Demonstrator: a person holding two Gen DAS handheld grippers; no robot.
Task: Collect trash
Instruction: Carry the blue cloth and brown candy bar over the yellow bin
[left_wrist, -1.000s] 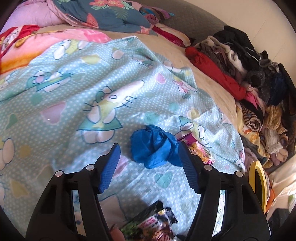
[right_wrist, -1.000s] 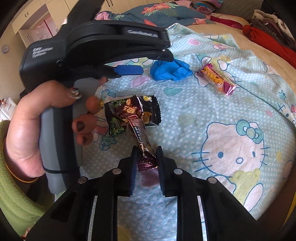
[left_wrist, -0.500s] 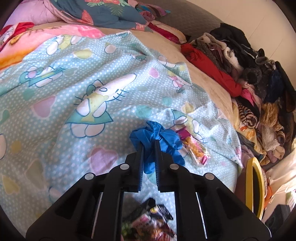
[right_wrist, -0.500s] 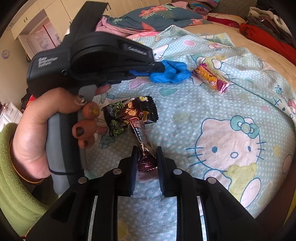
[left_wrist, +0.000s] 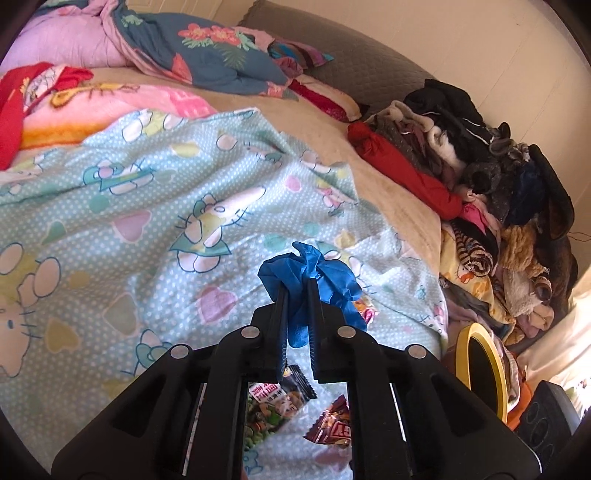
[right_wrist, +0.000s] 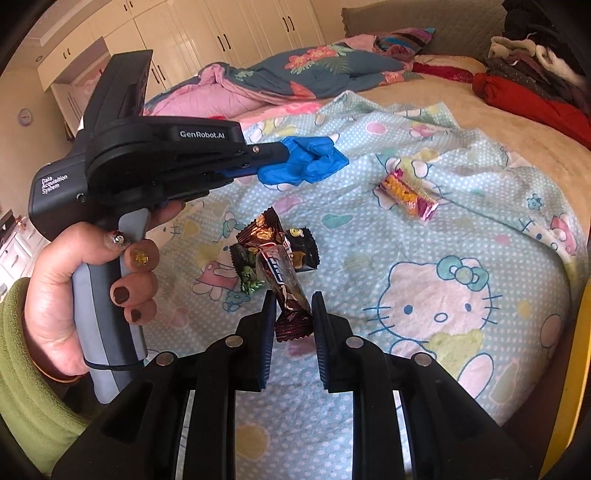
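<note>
My left gripper (left_wrist: 297, 291) is shut on a crumpled blue glove (left_wrist: 332, 282) and holds it above the Hello Kitty sheet; it also shows in the right wrist view (right_wrist: 275, 158) with the glove (right_wrist: 306, 164). My right gripper (right_wrist: 293, 306) is shut on a brown candy bar wrapper (right_wrist: 282, 284), lifted off the sheet. A black and green snack packet (right_wrist: 306, 253) lies under it, also seen below the left gripper (left_wrist: 275, 406). A pink and orange wrapper (right_wrist: 408, 192) lies further right on the sheet.
A pile of clothes (left_wrist: 480, 177) lines the bed's right side. A yellow-rimmed bin (left_wrist: 480, 369) stands beside the bed at lower right. Quilts and pillows (left_wrist: 192, 55) lie at the head. White wardrobes (right_wrist: 221, 33) stand behind.
My left gripper closed on the blue glove and lifted it off the sheet. My right gripper raised the brown wrapper a little.
</note>
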